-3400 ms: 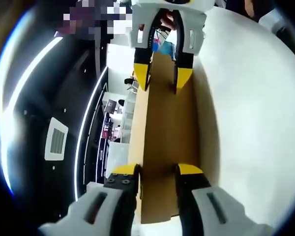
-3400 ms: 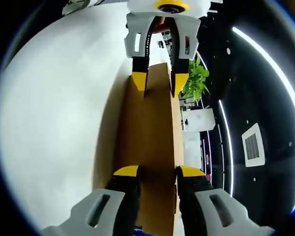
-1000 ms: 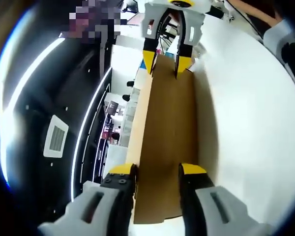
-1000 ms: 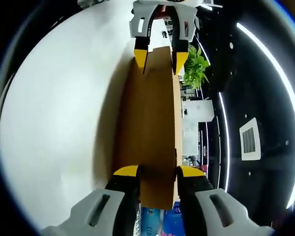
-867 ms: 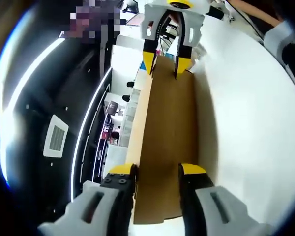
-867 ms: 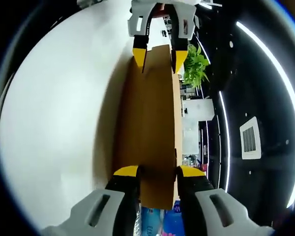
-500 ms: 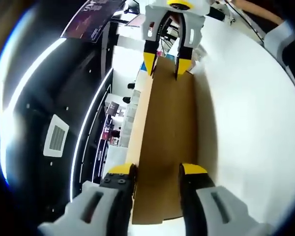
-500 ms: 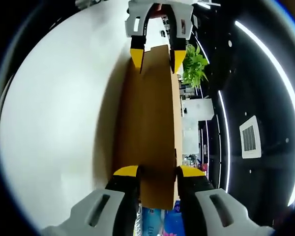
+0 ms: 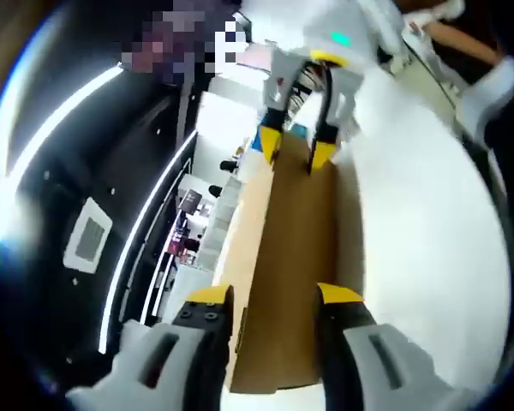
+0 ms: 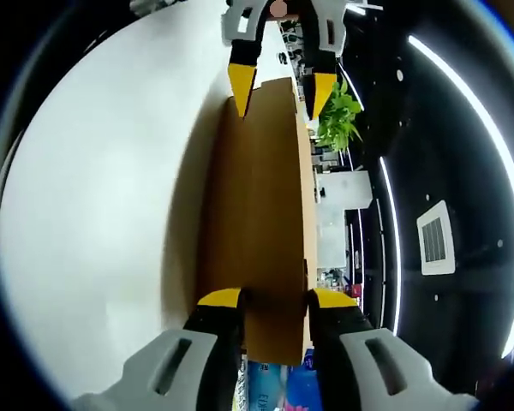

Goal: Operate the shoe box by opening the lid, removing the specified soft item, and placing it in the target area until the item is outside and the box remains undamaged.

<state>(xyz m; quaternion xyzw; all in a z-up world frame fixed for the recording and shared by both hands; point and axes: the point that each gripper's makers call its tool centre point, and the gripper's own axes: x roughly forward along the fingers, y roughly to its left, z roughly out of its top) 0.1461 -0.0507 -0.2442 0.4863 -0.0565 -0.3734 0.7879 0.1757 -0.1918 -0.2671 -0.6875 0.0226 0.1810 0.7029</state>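
Note:
A brown cardboard shoe box lid [image 10: 261,214] stretches edge-on between my two grippers. My right gripper [image 10: 272,300] is shut on its near end, yellow-tipped jaws pressing both faces. At the lid's far end my left gripper [image 10: 278,90] stands with its jaws spread wider than the lid, only the tips overlapping the card. In the left gripper view the lid [image 9: 287,257] runs up from between my left gripper [image 9: 274,300] to the right gripper [image 9: 295,150] at the far end. A blue printed thing [image 10: 270,390] peeks out beneath the lid's near end.
The white table [image 10: 103,188] lies along one side of the lid in both views, shown again as the table [image 9: 428,223]. A green plant [image 10: 338,120] and a dark ceiling with light strips [image 10: 394,240] sit on the other side. A person's sleeve [image 9: 488,81] is at the table's edge.
The left gripper's jaws have spread apart and drawn back a little from the lid's end. The left gripper view has tilted. The right gripper keeps its hold on the lid.

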